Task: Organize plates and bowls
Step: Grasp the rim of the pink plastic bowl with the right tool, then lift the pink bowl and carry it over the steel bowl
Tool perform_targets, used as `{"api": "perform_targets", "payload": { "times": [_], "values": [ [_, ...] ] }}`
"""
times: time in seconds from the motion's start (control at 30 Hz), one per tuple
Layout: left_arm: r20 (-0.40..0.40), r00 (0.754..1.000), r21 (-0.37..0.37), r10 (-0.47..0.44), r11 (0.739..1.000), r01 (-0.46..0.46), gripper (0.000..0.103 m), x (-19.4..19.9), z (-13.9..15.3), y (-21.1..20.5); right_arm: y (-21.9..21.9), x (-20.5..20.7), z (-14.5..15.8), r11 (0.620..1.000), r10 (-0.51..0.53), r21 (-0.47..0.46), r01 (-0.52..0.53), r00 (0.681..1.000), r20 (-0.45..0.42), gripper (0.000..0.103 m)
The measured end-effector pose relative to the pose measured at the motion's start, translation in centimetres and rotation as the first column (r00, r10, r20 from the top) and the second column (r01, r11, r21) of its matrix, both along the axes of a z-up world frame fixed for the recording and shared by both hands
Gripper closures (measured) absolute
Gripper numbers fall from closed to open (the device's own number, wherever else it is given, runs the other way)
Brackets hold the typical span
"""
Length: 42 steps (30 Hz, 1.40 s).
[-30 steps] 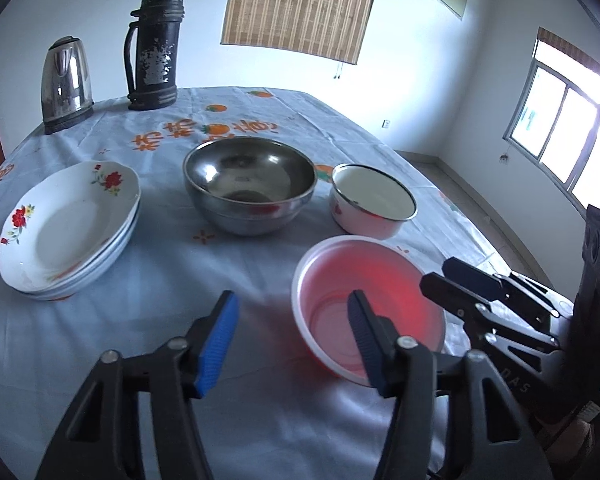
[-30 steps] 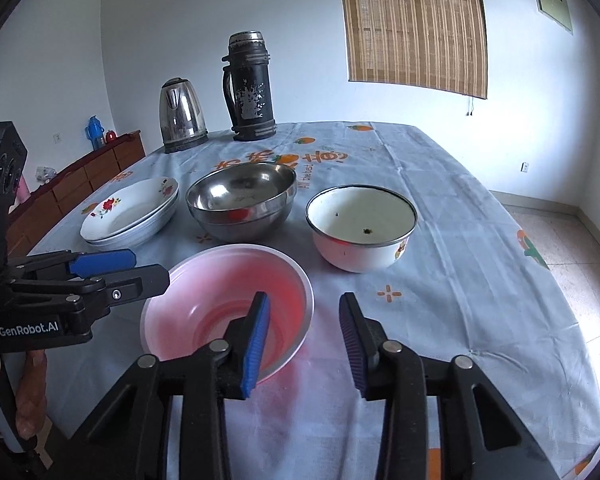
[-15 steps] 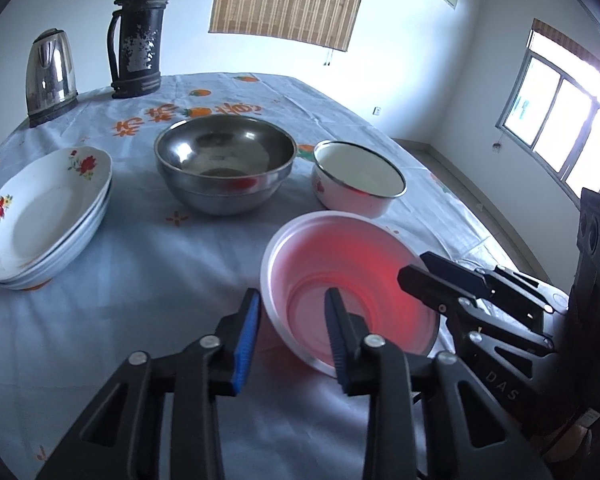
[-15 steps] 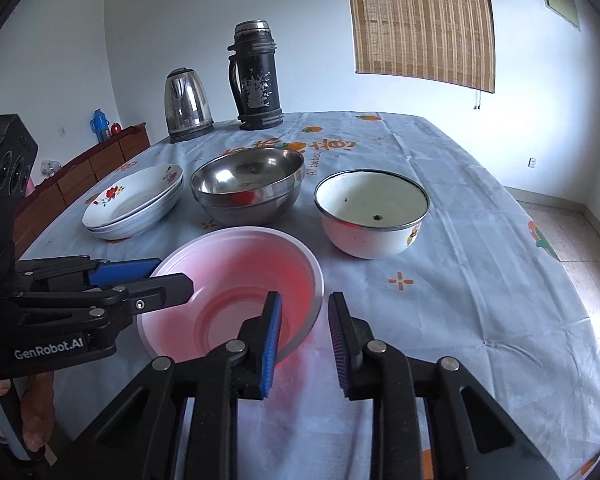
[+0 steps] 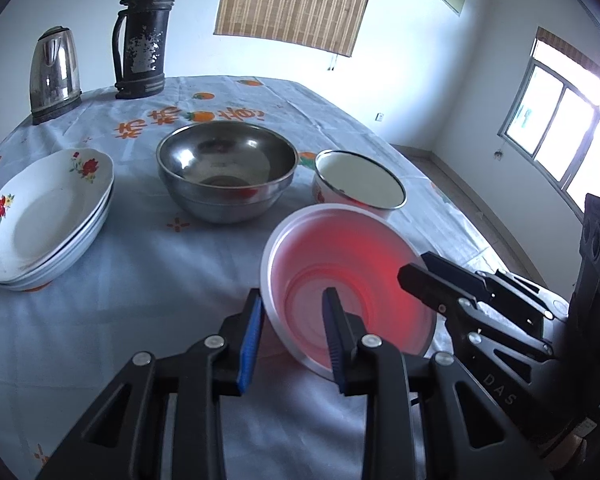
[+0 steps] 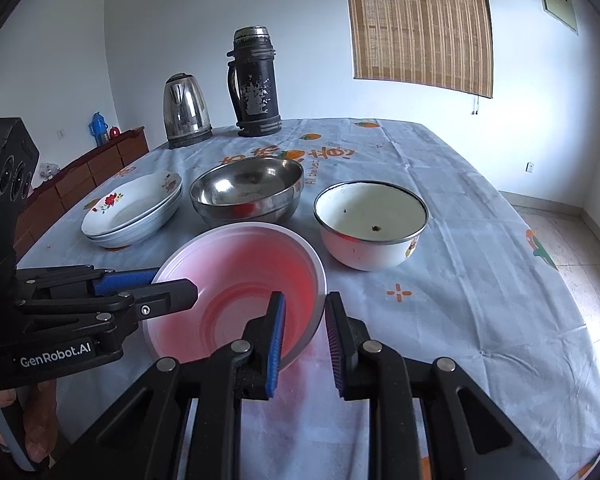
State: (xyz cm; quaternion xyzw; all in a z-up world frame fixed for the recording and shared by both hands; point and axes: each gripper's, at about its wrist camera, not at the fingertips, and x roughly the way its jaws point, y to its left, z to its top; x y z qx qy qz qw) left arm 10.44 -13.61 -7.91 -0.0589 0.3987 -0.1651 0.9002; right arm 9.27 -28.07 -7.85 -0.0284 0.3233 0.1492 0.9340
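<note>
A translucent pink plastic bowl (image 5: pixel 352 280) (image 6: pixel 236 280) sits nearest me, tilted, with a pink glow on the cloth beneath it. My left gripper (image 5: pixel 292 332) (image 6: pixel 172 284) is shut on its left rim, one blue pad outside and one inside. My right gripper (image 6: pixel 305 340) (image 5: pixel 414 268) is shut on the opposite rim in the same way. Behind the pink bowl stand a steel bowl (image 5: pixel 228 168) (image 6: pixel 248 188) and a white enamel bowl (image 5: pixel 360 184) (image 6: pixel 372 216). A stack of white flowered plates (image 5: pixel 40 220) (image 6: pixel 132 208) lies to the left.
A steel kettle (image 5: pixel 54 68) (image 6: pixel 186 110) and a tall black thermos (image 5: pixel 142 36) (image 6: pixel 256 84) stand at the table's far end. The table (image 6: pixel 480 240) has a pale blue cloth and drops off on the right. A wooden cabinet (image 6: pixel 88 168) stands far left. A person's hand (image 6: pixel 32 420) holds the left gripper.
Both grippers have closed from wide open onto the pink bowl's rim. The left one shifted right to straddle the rim. The bowl now sits tilted and higher in view.
</note>
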Motion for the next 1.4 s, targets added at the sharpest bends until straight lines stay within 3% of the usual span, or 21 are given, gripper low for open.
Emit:
{"api": "perform_targets", "payload": {
  "times": [0.77,1.4],
  "values": [
    [0.058,0.998,0.045,0.024,0.999,-0.026,0.075,1.5,1.9,-0.2,0.7,1.3,1.6,1.0,-0.006,0.0,0.006,0.999,0.047,0.081],
    [0.14,0.989,0.039,0.049,0.998,-0.055,0.074,3.7,4.8,0.4,1.5,2.8,4.2,1.0,-0.003,-0.022,0.005,0.995,0.104,0.081]
  ]
}}
